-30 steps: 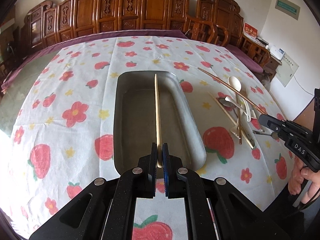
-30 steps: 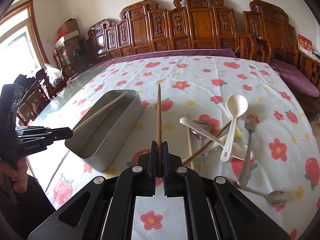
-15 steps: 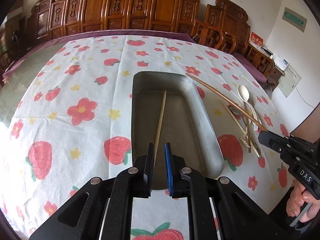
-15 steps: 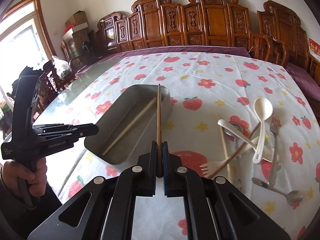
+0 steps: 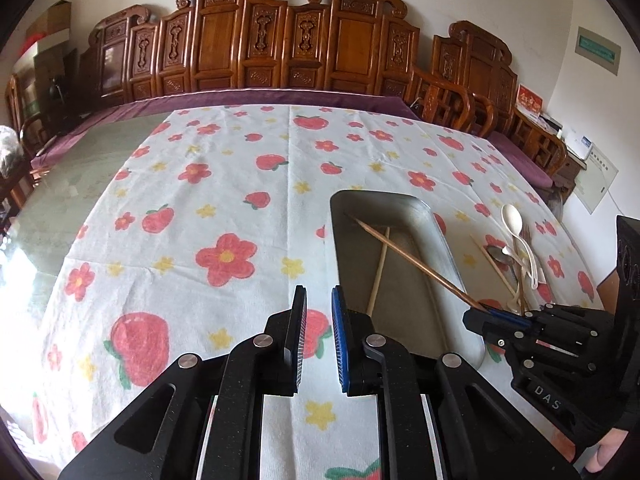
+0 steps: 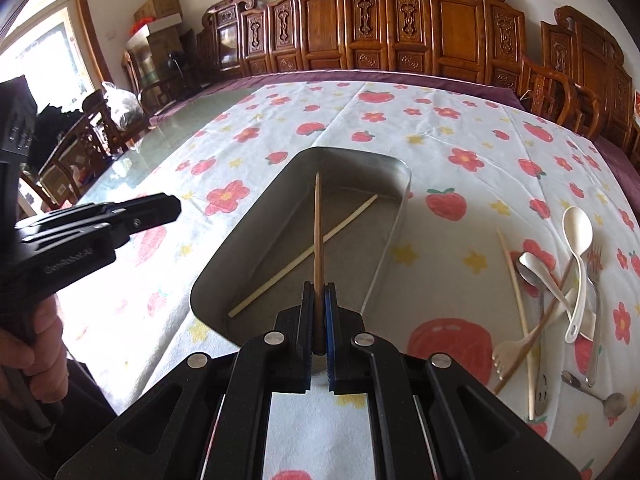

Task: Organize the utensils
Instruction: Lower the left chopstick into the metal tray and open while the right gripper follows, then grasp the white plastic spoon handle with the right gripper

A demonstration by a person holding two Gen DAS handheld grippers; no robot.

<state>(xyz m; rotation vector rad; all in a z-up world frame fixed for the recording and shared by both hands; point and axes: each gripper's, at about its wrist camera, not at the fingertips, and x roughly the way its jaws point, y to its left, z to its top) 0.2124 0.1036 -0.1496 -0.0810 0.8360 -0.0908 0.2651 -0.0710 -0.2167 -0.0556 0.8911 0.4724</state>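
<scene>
1. The metal tray [image 6: 400, 216] is the largest thing. It is stiff and has some weight, and it lies on the strawberry tablecloth [image 5: 200, 208] with its long axis from near to far. You do not need to take hold of it.
2. The right gripper [image 6: 319, 300] is closed on the thick end of the dark chopstick [image 6: 318, 232]. In the right wrist view this stick points straight away from you, over the tray. I judge it light, stiff and a little slippery, so hold it near the thick end.
3. The pale chopstick [image 6: 304, 256] lies on the tray floor, diagonal, its far end toward the right wall.
4. The left gripper [image 5: 319, 312] is open with a clear gap and holds nothing, left of the tray.
5. The remaining utensils [image 6: 560, 280] lie crossed in a heap to the right of the tray. The white spoon [image 6: 578, 236] looks fragile; take its handle.
</scene>
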